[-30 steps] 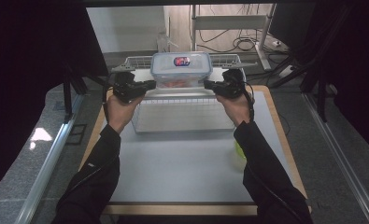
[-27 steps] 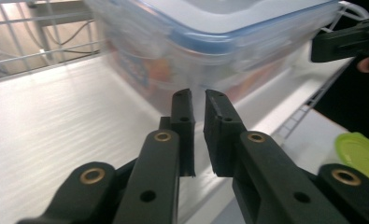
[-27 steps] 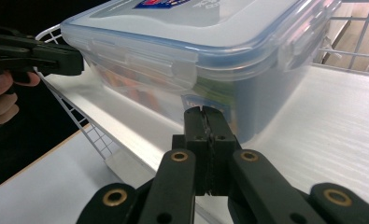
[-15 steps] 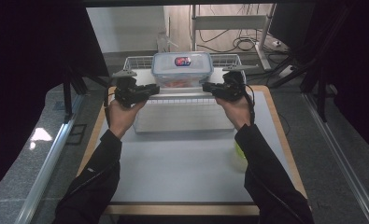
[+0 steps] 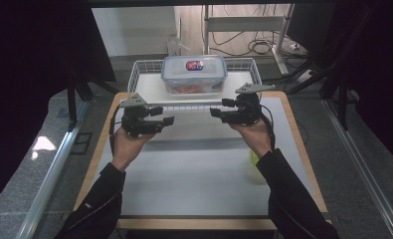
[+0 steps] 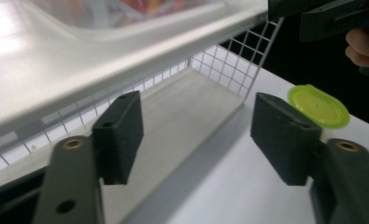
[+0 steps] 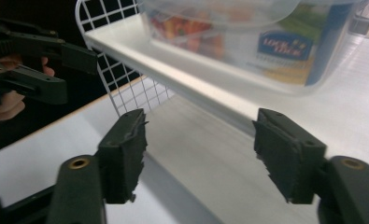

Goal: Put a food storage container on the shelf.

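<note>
Clear plastic, the lidded food container (image 5: 194, 74) now sits on the white wire shelf (image 5: 144, 87) at the upper middle of the high view. A second ago both tongs clamped its ends. The left gripper (image 5: 163, 121) and right gripper (image 5: 220, 113) have just been opening, spread with nothing between them, lower in frame. Placing looks finished.
</note>
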Tool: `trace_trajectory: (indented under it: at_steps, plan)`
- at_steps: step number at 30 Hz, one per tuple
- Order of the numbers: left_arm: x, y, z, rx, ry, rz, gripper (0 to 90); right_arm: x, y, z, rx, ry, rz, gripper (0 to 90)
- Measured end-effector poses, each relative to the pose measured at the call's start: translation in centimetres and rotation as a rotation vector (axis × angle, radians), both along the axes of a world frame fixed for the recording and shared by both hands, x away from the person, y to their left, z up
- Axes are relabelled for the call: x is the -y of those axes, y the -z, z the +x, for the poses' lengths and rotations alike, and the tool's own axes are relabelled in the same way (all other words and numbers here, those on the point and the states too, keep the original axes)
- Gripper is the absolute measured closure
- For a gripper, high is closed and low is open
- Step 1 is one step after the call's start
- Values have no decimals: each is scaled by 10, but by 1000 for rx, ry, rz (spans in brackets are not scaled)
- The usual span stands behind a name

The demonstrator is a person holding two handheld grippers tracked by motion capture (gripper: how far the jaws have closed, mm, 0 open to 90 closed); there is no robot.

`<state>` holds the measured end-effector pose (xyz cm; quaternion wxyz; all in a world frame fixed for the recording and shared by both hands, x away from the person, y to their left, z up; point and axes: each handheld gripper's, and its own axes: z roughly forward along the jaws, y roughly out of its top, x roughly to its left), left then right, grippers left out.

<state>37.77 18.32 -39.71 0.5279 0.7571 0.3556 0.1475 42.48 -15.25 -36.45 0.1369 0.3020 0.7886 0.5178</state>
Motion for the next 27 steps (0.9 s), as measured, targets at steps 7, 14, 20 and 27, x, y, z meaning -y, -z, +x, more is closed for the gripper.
trace_trajectory:
  at_steps: [7, 14, 20, 27]
  plan:
    - [1, 14, -22, 28, 13, 28, 199, 2, 9, -19, 12, -12, -25, 212]
    - [5, 27, -42, 0, 39, 72, 104, 7, 23, -34, 3, -23, -39, 93]
    - [6, 40, -60, -1, 58, 96, 61, 12, 36, -47, -7, -24, -70, 50]
    - [2, 54, -85, 31, 50, 103, 23, 20, 44, -62, -6, -24, -92, 12]
